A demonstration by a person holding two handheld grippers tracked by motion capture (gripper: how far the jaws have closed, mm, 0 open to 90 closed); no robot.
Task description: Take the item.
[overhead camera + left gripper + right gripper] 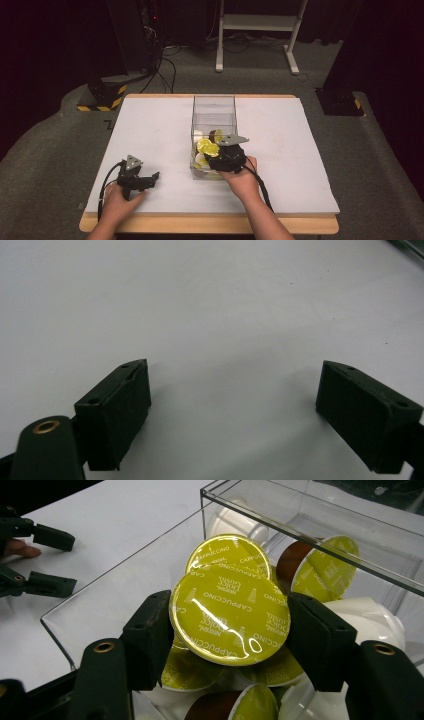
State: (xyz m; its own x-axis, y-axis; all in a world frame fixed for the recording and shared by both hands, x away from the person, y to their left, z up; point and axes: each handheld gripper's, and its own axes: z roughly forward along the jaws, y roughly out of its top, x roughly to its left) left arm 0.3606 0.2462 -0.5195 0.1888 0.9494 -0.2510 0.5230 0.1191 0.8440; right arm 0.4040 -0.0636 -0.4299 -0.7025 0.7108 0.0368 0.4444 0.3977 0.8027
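Bare tabletop [155, 130] lies open left of the clear box [214, 107]; capsules [230, 612] crowd its near end.

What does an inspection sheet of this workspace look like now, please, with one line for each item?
Surface: white table top on a wooden board, bare around the box.
Job's things: clear plastic box near the table's middle, holding coffee capsules; one yellow-lidded capsule printed "Cappuccino" sits between the right gripper's jaws; other capsules lie beneath and behind it, some white, some brown.
Clutter: nothing seen.
Grippers: left gripper open, over bare table; right gripper inside the box, shut on the capsule.
Cables: a black cable trails from the right gripper; another from the left.
Surroundings: grey carpet, a white frame, hazard-striped base, floor cables.
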